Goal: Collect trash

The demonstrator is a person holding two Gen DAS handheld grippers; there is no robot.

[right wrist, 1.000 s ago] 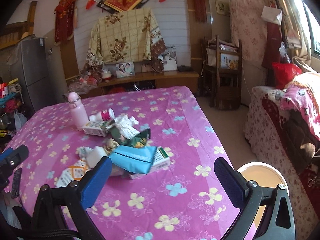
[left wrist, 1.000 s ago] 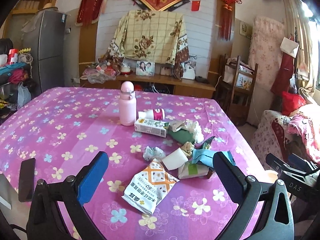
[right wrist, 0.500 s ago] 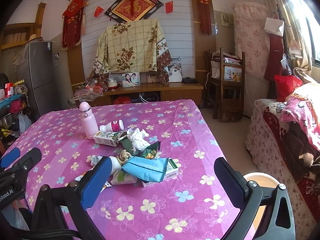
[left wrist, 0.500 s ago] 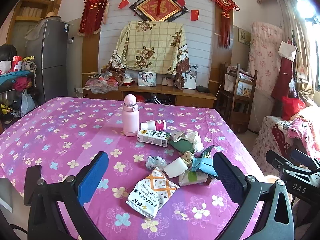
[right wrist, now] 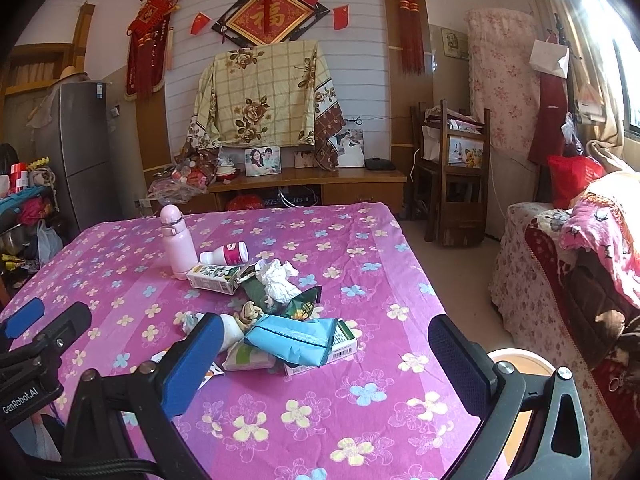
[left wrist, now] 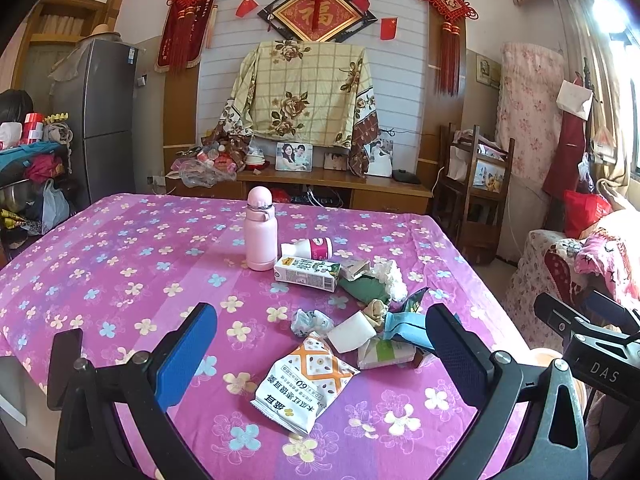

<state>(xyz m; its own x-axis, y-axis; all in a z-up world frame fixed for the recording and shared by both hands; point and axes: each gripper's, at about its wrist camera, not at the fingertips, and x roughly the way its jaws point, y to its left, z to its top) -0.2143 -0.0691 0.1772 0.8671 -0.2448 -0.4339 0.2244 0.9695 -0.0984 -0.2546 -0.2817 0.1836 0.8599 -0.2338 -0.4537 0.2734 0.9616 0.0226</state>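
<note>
A heap of trash lies on the purple flowered tablecloth (left wrist: pixel 120 264): a white and orange snack bag (left wrist: pixel 306 382), a milk carton (left wrist: pixel 306 273), a small pink-labelled bottle (left wrist: pixel 308 248), crumpled tissue (right wrist: pixel 278 280), a blue tissue pack (right wrist: pixel 294 338) and green wrappers (right wrist: pixel 302 306). My left gripper (left wrist: pixel 320 354) is open and empty, held above the table's near edge in front of the snack bag. My right gripper (right wrist: pixel 326 360) is open and empty, just short of the blue pack. Each gripper shows at the edge of the other's view.
A pink flask (left wrist: pixel 260 234) stands upright behind the trash. A round white bin (right wrist: pixel 520 364) stands on the floor right of the table. A black phone (left wrist: pixel 64 360) lies near the left edge. A sofa (right wrist: pixel 580 272) and a wooden chair (right wrist: pixel 456 184) stand to the right.
Both grippers have tilted upward and drawn back a little, so more of the wall shows and the trash sits lower and further off. Nothing on the table moved.
</note>
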